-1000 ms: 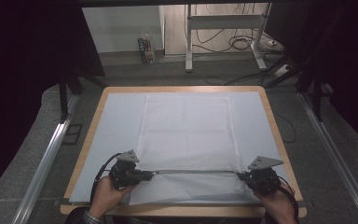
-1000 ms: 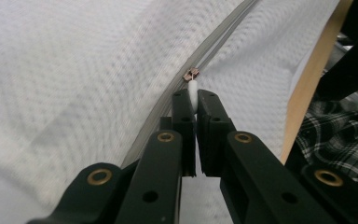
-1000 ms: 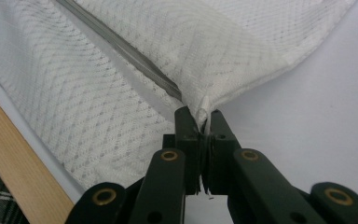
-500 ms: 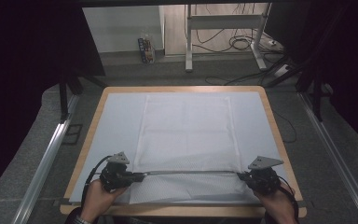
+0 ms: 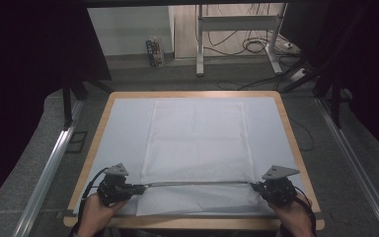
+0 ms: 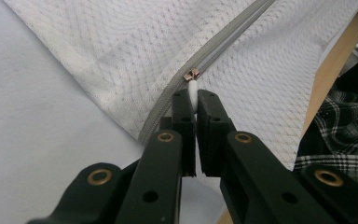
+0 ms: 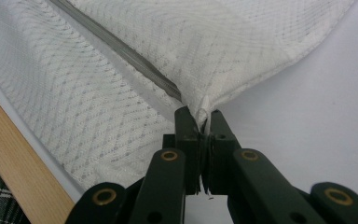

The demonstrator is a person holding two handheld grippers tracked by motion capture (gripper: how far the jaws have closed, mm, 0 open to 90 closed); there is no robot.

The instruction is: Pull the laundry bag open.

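high view: cover (image 5: 195, 143) lay flat on table (image 5: 128, 123), zipper (image 5: 197, 183) taut between both grippers | left gripper view: left gripper (image 6: 196, 100) clamped zipper pull (image 6: 193, 88) | right gripper view: right gripper (image 7: 204, 116) pinched cover's corner tab (image 7: 205, 106) | step: working the zipper; next likely needs steady pull along it, corner anchored

Both claws (image 5: 140, 188) (image 5: 254, 186) clamped, low

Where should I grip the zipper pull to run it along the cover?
Grip the white tab hanging off the metal slider, coming end-on along the zipper line from the cover's left edge. The tab is flat and thin and sticks out toward that side; the left claw is shut on it this way.
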